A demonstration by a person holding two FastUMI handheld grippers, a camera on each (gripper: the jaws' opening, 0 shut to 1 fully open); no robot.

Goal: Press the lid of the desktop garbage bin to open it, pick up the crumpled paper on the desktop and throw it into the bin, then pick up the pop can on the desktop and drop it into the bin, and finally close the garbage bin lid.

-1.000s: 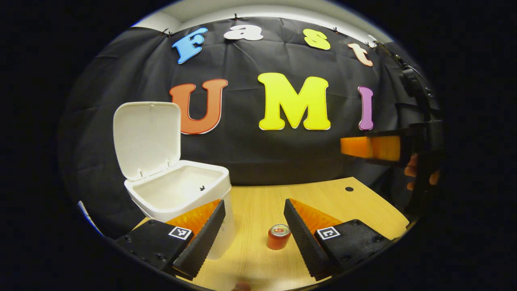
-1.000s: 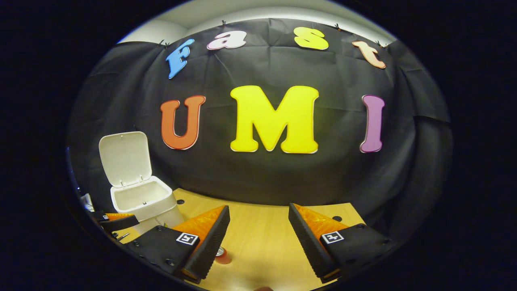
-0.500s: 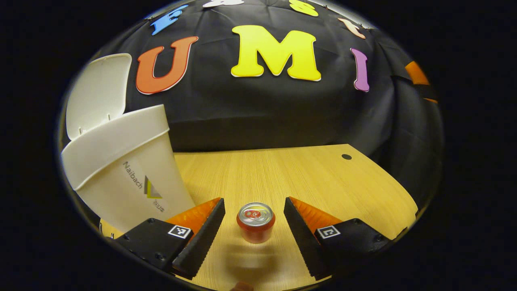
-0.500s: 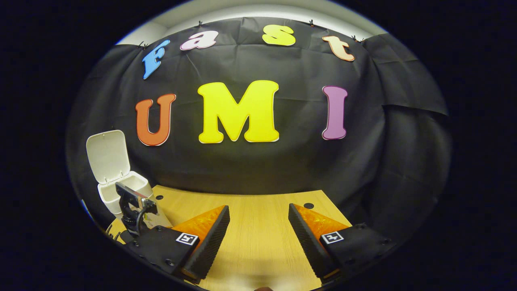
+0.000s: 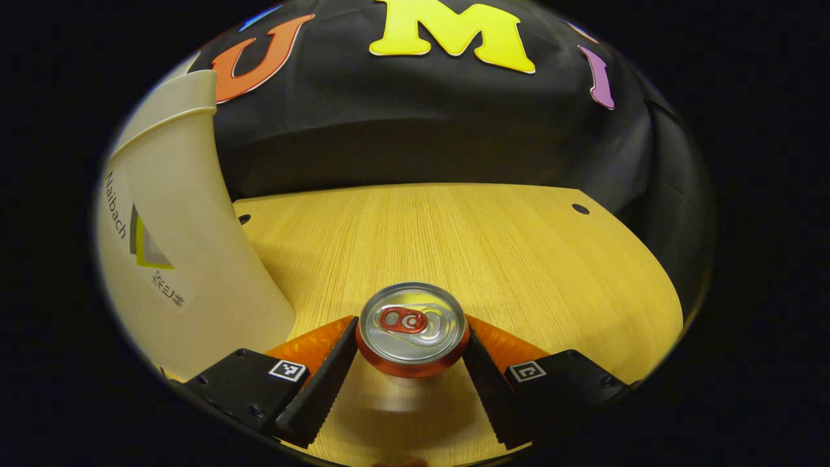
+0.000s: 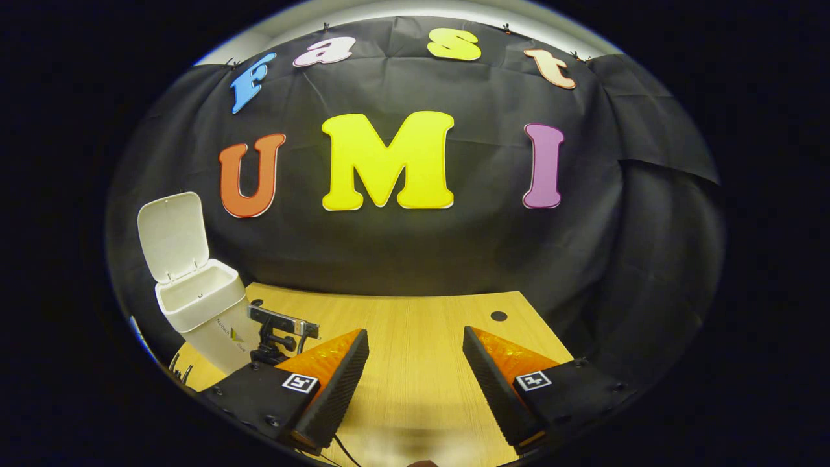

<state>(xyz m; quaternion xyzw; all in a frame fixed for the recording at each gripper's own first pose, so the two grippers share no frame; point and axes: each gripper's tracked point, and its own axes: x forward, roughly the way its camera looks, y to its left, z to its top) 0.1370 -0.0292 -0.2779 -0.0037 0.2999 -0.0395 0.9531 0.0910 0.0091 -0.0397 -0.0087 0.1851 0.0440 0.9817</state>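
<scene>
A red pop can [image 5: 412, 327] with a silver top stands upright on the wooden table [image 5: 493, 246]. My left gripper [image 5: 408, 322] is open and low over the table, one finger on each side of the can, close to its sides. The white bin [image 5: 181, 246] rises just left of it. In the right gripper view, the bin [image 6: 207, 305] stands at the far left with its lid [image 6: 172, 237] raised. My right gripper [image 6: 415, 332] hangs open over the table with nothing between its fingers. The left gripper's rear mount [image 6: 283, 326] shows beside the bin.
The black cloth wall closes off the back of the table. Small dark holes [image 5: 580, 209] sit near the table's far corners. Bare wood [image 6: 421, 318] stretches between the bin and the table's right edge.
My left gripper dropped and moved forward, so the can now sits between its fingers and looks much larger. The right gripper shifted only slightly.
</scene>
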